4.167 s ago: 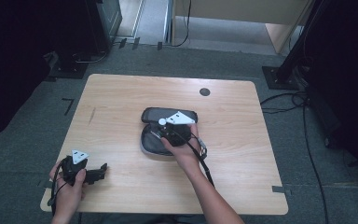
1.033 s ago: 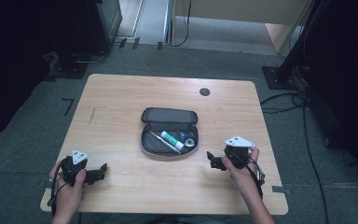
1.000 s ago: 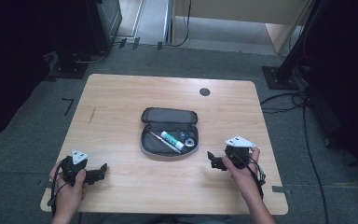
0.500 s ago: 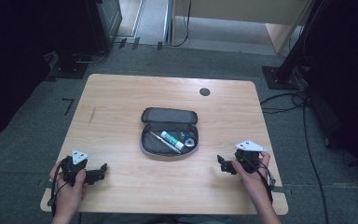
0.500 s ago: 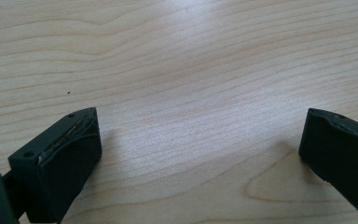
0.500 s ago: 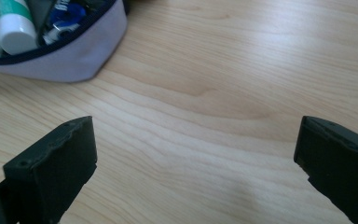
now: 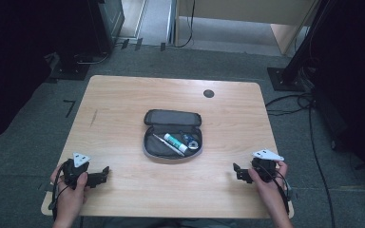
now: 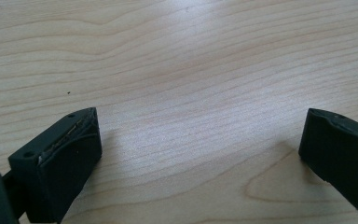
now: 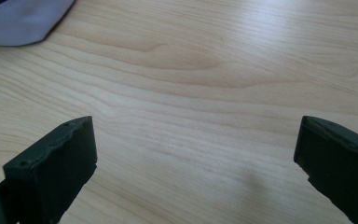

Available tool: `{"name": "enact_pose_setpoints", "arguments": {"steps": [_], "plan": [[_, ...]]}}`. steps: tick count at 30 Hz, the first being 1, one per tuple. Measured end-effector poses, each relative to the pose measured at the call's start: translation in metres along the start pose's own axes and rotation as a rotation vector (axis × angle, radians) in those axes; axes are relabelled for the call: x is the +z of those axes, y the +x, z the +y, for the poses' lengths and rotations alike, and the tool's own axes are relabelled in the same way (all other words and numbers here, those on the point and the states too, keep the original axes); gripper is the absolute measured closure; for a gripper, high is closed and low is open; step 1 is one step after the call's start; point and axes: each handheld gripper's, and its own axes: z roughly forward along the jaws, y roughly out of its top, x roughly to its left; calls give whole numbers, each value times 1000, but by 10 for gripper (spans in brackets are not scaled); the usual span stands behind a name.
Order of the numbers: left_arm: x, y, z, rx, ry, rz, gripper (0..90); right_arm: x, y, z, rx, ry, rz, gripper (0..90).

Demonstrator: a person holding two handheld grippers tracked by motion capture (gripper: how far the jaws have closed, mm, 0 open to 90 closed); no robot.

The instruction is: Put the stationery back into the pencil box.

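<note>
High view: I note an open grey pencil case (image 7: pixel 172 135) lying at the middle of the wooden table (image 7: pixel 123 104), lid folded back toward the far edge. Inside its near half I see a white tube with a green band (image 7: pixel 175 143), a thin pen-like item (image 7: pixel 161 144) just beside it, and a small dark object (image 7: pixel 190 140) I cannot identify. My left gripper (image 7: pixel 103 174) rests near the front left corner, well apart from the case, jaws pointing inward. My right gripper (image 7: pixel 236 172) sits near the front right corner, also well apart from the case.

In the left gripper view, its jaws stand wide apart over bare wood, holding nothing. In the right gripper view, the jaws are likewise spread and empty; a grey edge of the case (image 9: pixel 18 21) shows at upper left.
</note>
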Motion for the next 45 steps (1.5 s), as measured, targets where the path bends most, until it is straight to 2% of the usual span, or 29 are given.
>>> {"name": "enact_pose_setpoints", "arguments": {"steps": [14, 25, 27, 30, 36, 45], "plan": [[0, 0, 0, -2, 0, 2, 0, -17, -29, -28, 61, 25, -51, 0], [-1, 0, -1, -1, 1, 2, 0, -29, -46, -53, 109, 43, -80, 0], [-1, 0, -1, -1, 1, 2, 0, -29, -46, -56, 113, 48, -80, 0], [-1, 0, -1, -1, 1, 2, 0, -30, -44, -61, 87, 48, -99, 0], [-1, 0, -1, -1, 1, 2, 0, -31, -41, -65, 95, 18, -113, 0], [-1, 0, 0, 2, 1, 0, 0, -25, -44, -60, 93, 14, -110, 0]]}}
